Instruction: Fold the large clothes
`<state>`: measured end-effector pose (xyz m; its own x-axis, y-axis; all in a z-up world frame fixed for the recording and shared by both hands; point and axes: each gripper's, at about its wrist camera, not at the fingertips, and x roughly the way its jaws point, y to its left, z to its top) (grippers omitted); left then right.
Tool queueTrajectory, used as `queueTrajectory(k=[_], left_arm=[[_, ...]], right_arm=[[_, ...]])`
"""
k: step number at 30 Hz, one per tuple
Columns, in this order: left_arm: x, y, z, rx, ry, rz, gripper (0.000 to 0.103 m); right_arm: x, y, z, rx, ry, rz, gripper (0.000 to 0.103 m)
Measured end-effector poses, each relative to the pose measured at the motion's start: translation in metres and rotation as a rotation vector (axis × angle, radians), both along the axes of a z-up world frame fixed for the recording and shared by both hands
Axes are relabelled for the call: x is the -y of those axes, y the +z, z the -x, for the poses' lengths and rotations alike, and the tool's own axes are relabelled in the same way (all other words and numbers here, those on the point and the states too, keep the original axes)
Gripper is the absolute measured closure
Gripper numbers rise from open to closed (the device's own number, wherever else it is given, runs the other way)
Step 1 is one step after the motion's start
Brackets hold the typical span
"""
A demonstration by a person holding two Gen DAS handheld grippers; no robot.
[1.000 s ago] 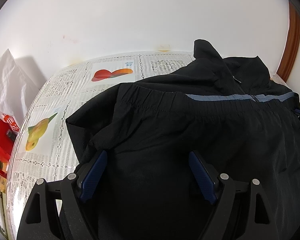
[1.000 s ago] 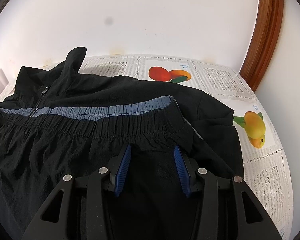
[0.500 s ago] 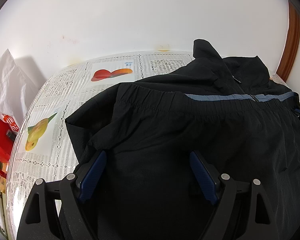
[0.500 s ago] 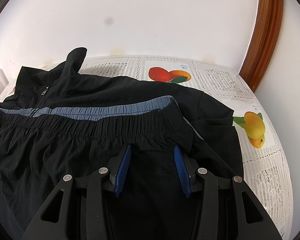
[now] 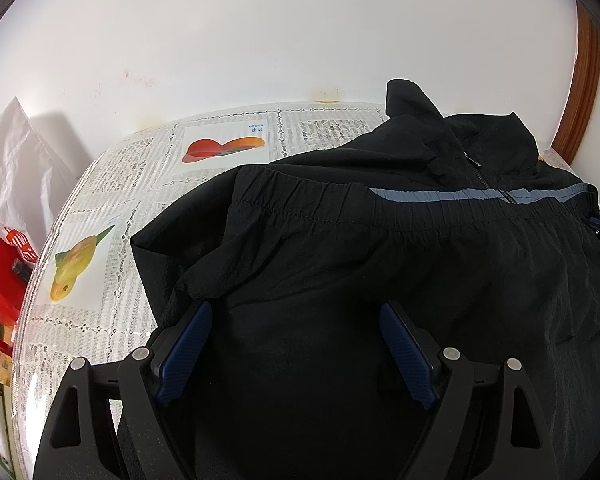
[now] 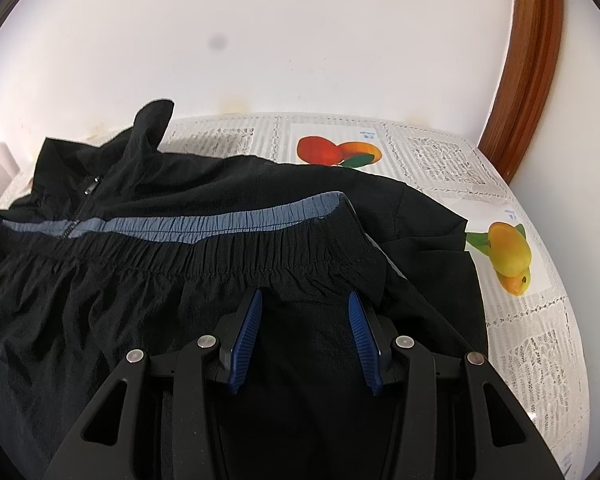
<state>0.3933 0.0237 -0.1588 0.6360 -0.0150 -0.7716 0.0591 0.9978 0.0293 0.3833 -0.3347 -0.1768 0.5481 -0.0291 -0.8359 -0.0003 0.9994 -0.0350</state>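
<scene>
White wall behind, lace cloth (image 5: 100,292) on table. At far left, white bag (image 5: 16,176) and red box (image 5: 0,272), contents unseen. Black jacket (image 5: 380,272) spread across table, hem already folded up toward collar; further folds left. Left gripper (image 5: 296,320) wide open over fabric. Right gripper (image 6: 305,308) half open, gripping nothing.

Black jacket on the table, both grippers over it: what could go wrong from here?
1. The black jacket looks doubled, its elastic hem lying up by the zip; a pinch may catch only the top layer and undo the fold.
2. Fabric is bunched beside the left gripper; that crease could get folded in.
3. The right gripper stands narrower than the left, so the two sides may lift unevenly.
</scene>
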Motion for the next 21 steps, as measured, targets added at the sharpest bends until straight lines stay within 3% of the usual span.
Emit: queueTrajectory(k=[9,21], left_arm=[[0.000,0.000,0.000,0.001,0.002,-0.003,0.018],[-0.001,0.002,0.001,0.015,0.004,0.002,0.016]], right_arm=[[0.008,0.006,0.004,0.040,-0.035,-0.047,0.058],[-0.003,0.038,0.030,0.171,-0.060,-0.057,0.056]])
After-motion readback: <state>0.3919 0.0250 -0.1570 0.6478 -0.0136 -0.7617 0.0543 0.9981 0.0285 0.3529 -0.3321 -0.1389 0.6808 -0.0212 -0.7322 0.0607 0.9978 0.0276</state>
